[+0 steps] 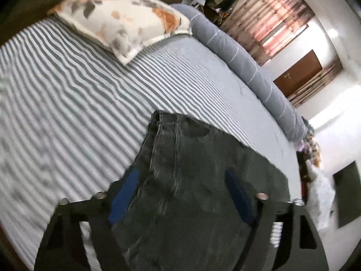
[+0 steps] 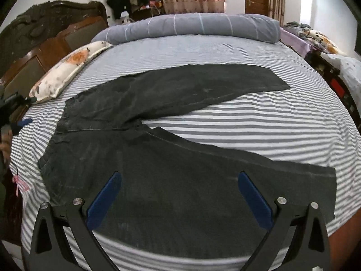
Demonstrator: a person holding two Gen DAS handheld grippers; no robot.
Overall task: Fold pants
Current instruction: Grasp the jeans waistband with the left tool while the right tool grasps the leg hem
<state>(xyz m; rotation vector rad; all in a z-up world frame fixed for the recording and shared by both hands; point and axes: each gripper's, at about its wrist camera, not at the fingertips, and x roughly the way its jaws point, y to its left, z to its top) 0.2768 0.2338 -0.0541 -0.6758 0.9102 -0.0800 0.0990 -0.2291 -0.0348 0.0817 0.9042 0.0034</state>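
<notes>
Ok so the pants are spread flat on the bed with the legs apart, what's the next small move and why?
Probably lower the left gripper and close it on the waistband end of the pants. Its jaws stand apart over that end, not pressing the cloth. The two legs lie splayed on the striped sheet, so one must be lifted over the other first.

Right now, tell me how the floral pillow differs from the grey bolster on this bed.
The floral pillow is white with orange and grey blotches; the grey bolster is plain grey with thin white lines. The pillow is flat and lies by the headboard; the bolster is a long roll along the far edge. Both rest on the striped sheet.
</notes>
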